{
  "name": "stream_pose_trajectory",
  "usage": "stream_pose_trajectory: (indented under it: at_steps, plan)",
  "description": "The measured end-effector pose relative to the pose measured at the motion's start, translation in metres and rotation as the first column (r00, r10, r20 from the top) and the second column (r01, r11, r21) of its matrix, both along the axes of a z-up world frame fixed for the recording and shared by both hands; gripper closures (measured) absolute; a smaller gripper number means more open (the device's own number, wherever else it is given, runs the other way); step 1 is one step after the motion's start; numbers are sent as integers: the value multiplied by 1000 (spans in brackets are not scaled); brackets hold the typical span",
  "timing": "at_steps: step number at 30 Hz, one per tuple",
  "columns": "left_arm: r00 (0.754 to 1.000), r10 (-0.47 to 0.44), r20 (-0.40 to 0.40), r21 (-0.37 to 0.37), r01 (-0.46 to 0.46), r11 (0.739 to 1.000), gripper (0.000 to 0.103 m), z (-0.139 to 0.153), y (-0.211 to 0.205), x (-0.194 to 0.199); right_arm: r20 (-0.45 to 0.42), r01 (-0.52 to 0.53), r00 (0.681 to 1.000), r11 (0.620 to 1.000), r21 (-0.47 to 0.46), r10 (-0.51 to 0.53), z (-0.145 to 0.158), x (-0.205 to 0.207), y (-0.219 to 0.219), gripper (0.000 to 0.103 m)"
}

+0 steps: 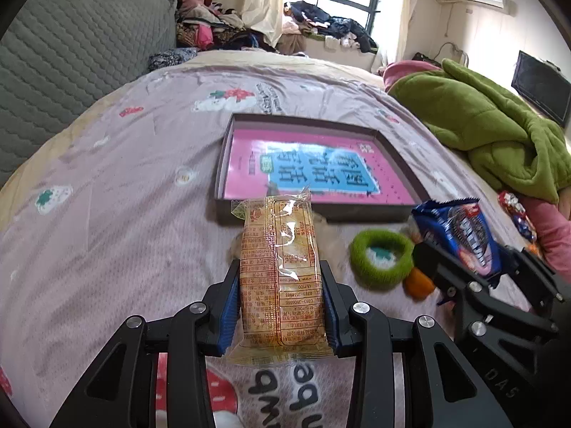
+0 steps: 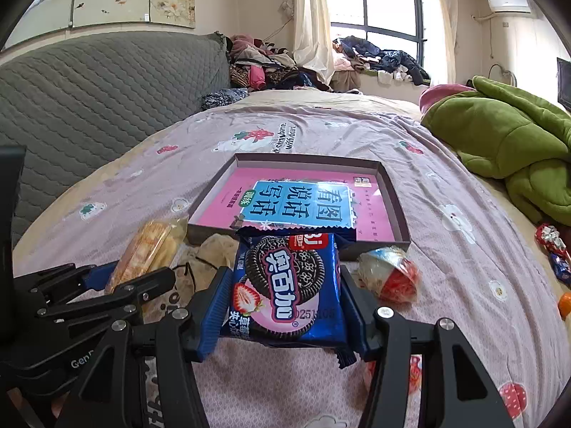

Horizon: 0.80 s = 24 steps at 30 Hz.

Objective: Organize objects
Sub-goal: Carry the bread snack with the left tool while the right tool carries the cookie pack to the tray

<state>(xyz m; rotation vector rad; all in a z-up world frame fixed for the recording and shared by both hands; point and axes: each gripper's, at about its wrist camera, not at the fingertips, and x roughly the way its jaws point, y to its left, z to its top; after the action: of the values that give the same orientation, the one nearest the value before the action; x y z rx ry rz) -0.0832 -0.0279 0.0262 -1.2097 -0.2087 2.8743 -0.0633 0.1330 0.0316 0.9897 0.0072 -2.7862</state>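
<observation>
So the two snacks are both up off the bed right now. The left gripper [image 1: 282,306] has its blue pads clamped on either side of an orange-yellow cake packet [image 1: 282,274], which sticks out lengthwise toward the far side, its tip almost at the near wall of the shallow box [image 1: 314,212]. The right gripper [image 2: 282,306] is squeezing a blue sandwich-cookie pack [image 2: 285,285] with a strawberry on the wrapper, held label-up just in front of that same box.

The box sits on the pinkish printed bedsheet [image 1: 125,178], and a pink book with a blue title panel [image 2: 303,203] lies flat inside it.

Fun part is what each camera catches. From the left wrist you can see the right gripper [image 1: 467,271] off to the right with the cookie pack [image 1: 460,235] in it, plus a fuzzy green ring [image 1: 380,256] with something teal in the middle and a small orange thing [image 1: 417,283] beside it. The right wrist view doesn't show the ring at all; instead it has a crinkly clear-and-red wrapped item [image 2: 389,274] lying just right of the cookie pack, near the box's near right corner. It also shows the left gripper [image 2: 117,285] at the left edge with the cake packet [image 2: 150,249].

Both views get the green blanket [image 1: 492,125] bunched at far right, the grey quilted headboard [image 2: 107,100] on the left, and some shiny wrapped candies [image 2: 553,246] at the right edge.
</observation>
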Motion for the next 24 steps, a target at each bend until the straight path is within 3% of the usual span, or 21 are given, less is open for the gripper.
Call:
stream_pose_trajectory:
  at_steps: [10,24]
  plan:
    - [1000,7,-2,10,-7,1000,62,6,2,-19,3,8,1000,1000,-4,-8,7,-24,12,46]
    - [999,23,35,25,-24,999,62,2,0,-77,49,8,999,999,40,-10,8,-83,17,46]
